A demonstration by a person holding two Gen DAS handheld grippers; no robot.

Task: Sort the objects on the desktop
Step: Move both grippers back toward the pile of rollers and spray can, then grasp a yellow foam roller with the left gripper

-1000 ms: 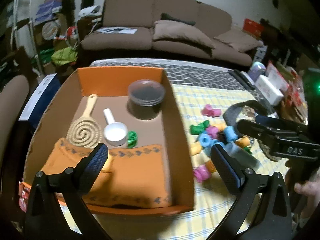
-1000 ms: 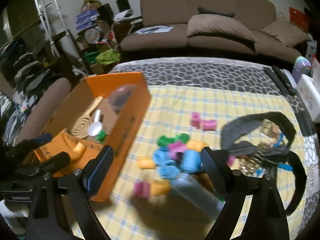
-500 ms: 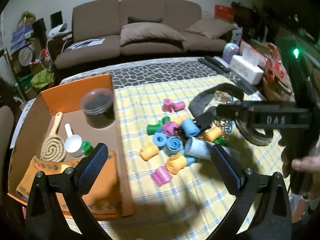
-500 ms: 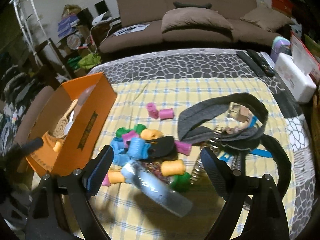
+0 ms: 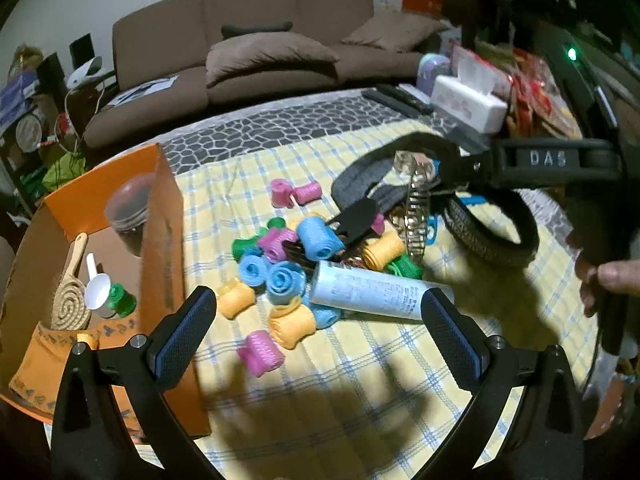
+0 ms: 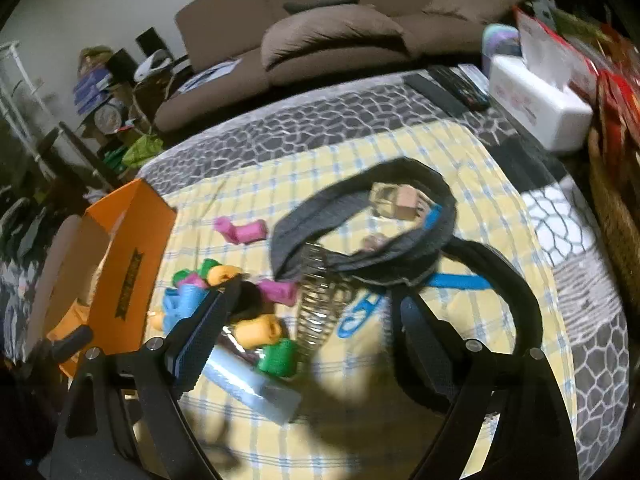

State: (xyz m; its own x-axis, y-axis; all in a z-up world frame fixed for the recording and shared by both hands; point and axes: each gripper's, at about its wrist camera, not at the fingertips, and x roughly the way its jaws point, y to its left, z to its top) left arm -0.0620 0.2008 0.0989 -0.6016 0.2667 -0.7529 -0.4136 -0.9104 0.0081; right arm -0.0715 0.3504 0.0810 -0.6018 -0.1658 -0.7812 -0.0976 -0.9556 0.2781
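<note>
A heap of coloured hair rollers (image 5: 280, 276) (image 6: 256, 330) lies on the yellow checked cloth, with a pale blue tube (image 5: 376, 292) (image 6: 248, 384) at its near edge. An orange box (image 5: 160, 240) (image 6: 128, 256) at the left holds a dark jar (image 5: 128, 212), a spiral brush (image 5: 70, 304), a white scoop (image 5: 98, 288) and an orange cloth. Grey and black bands (image 5: 480, 220) (image 6: 400, 232) with hair clips lie right of the heap. My left gripper (image 5: 320, 328) is open and empty above the tube. My right gripper (image 6: 308, 332) is open and empty over a metal clip (image 6: 320, 308).
A white tissue box (image 5: 468, 104) (image 6: 540, 108) and remote controls (image 6: 452, 88) sit at the far right of the table. A brown sofa (image 5: 260, 52) stands behind. Clutter and shelves fill the left side of the room. The right gripper's arm (image 5: 552, 160) crosses the left wrist view.
Both grippers have swung right from the orange box and moved closer to the roller heap. The right gripper now hangs over the clips and bands. Both stay open.
</note>
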